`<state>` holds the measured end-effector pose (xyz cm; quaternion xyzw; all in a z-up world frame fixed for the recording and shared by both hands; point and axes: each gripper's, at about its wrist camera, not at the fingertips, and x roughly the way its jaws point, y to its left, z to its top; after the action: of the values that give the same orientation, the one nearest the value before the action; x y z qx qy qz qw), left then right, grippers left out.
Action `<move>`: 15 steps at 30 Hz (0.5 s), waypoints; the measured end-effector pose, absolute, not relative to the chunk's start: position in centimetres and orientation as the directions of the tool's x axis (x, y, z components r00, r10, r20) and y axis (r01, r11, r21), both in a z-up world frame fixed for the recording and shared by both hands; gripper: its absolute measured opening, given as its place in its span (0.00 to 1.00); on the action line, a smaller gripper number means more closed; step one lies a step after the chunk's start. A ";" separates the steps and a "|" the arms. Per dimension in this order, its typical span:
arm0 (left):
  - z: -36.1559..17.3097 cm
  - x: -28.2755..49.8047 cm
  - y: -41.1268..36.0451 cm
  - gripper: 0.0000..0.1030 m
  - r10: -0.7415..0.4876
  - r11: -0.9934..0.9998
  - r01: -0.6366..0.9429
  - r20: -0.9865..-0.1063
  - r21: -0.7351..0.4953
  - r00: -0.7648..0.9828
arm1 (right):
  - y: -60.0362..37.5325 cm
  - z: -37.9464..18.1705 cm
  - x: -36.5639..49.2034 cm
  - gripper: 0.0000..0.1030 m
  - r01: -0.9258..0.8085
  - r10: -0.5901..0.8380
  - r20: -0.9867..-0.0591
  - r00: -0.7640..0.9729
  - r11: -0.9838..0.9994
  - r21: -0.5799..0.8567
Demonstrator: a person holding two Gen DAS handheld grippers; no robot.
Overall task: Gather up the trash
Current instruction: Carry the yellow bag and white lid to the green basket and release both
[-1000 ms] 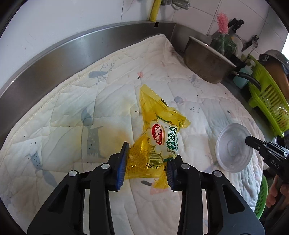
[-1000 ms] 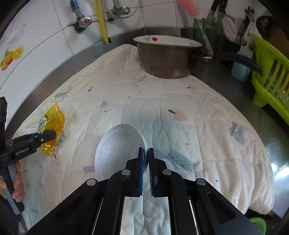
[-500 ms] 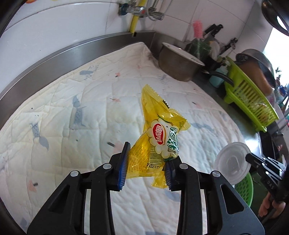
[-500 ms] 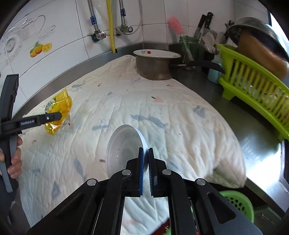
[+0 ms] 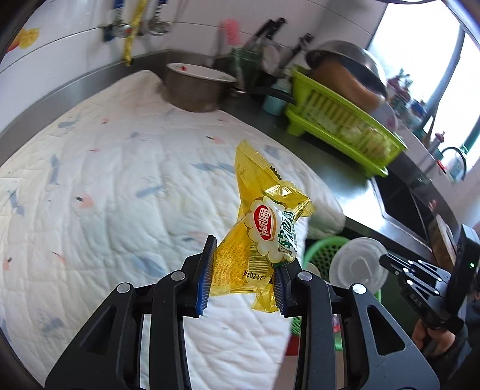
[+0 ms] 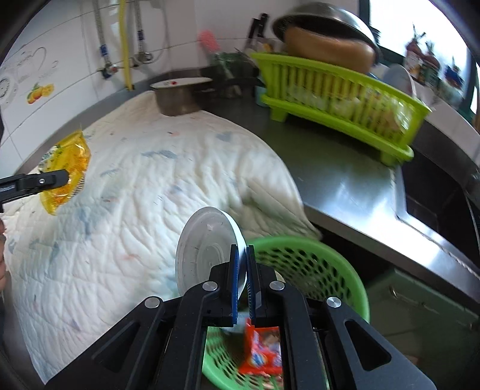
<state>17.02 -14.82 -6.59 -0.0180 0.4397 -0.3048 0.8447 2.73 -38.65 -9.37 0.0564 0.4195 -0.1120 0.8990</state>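
Observation:
My left gripper [image 5: 243,270] is shut on a yellow snack wrapper [image 5: 264,225], held in the air above the right part of the white quilted cloth [image 5: 120,186]. The same yellow wrapper [image 6: 64,171] shows at the left of the right wrist view. My right gripper [image 6: 243,270] is shut on the rim of a clear plastic cup lid [image 6: 207,243], which it holds over the green mesh basket [image 6: 315,264] below the counter edge. In the left wrist view the lid [image 5: 357,267] hangs over that basket [image 5: 324,249]. A red wrapper [image 6: 264,351] lies inside the basket.
A metal pot [image 5: 198,87] stands at the back of the cloth. A lime dish rack [image 6: 339,96] with a large upturned metal bowl [image 6: 327,27] sits on the steel counter [image 6: 345,186], and a dark sink [image 6: 435,192] lies to the right. A person's hand [image 5: 438,348] grips the right tool.
Both grippers have swung to the right off the middle of the cloth toward the counter edge. The lid now hangs over the green basket, and the wrapper has come near it.

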 end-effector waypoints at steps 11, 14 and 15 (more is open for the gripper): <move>-9.0 9.2 -23.0 0.33 -0.559 0.722 0.636 -0.773 -0.274 0.301 | -45.1 -12.5 -3.1 0.06 0.406 -0.247 -0.813 0.527 0.914 -0.014; -9.9 8.2 -25.1 0.33 -0.558 0.702 0.656 -0.787 -0.277 0.265 | -45.9 -12.4 -4.2 0.09 0.423 -0.255 -0.810 0.529 0.906 -0.009; -10.3 8.0 -25.9 0.33 -0.552 0.699 0.661 -0.793 -0.272 0.258 | -46.1 -12.2 -4.6 0.10 0.426 -0.255 -0.807 0.533 0.905 -0.005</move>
<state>7.95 -25.93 -10.30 0.0576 0.4731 -0.3836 0.7911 -4.63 -46.09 -12.21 0.0967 0.4419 -0.1957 0.8701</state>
